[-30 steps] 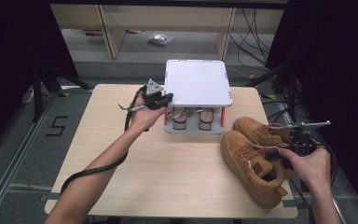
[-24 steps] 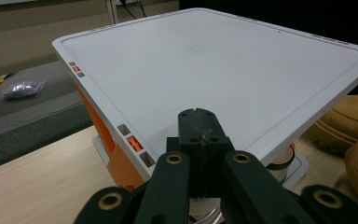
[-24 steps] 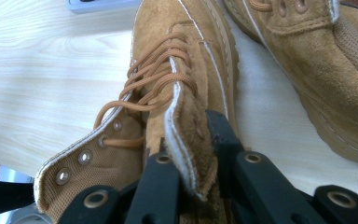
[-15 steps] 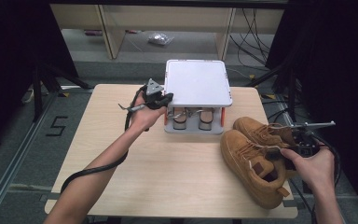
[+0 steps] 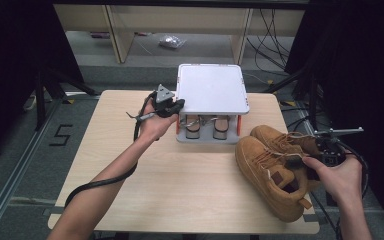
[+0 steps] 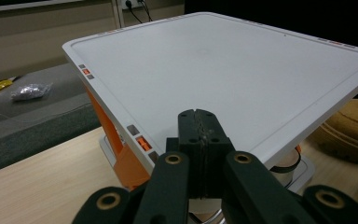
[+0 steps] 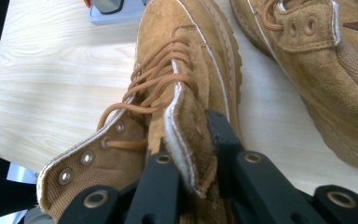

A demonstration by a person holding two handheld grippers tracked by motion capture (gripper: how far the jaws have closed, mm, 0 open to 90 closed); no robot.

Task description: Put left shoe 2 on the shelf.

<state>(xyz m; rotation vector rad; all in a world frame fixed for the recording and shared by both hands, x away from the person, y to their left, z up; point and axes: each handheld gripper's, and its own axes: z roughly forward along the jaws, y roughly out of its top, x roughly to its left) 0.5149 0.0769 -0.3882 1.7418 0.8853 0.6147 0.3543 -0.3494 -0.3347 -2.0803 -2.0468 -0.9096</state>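
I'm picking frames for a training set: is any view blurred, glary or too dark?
High view: sharp, table evenly lit, surroundings black. Left gripper view: soft sheen on the white lid, jaws slightly soft. Right gripper view: boot tongue crisp, bright patch on the wood, no blur.

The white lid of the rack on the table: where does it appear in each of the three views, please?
High view: the white lid lies at upper centre, at the table's far edge.
Left gripper view: it spreads across the upper half, behind the shut left gripper.
Right gripper view: I cannot find it among the boots.
Shared landmark: the tan boots, also at the right edge of the left gripper view.
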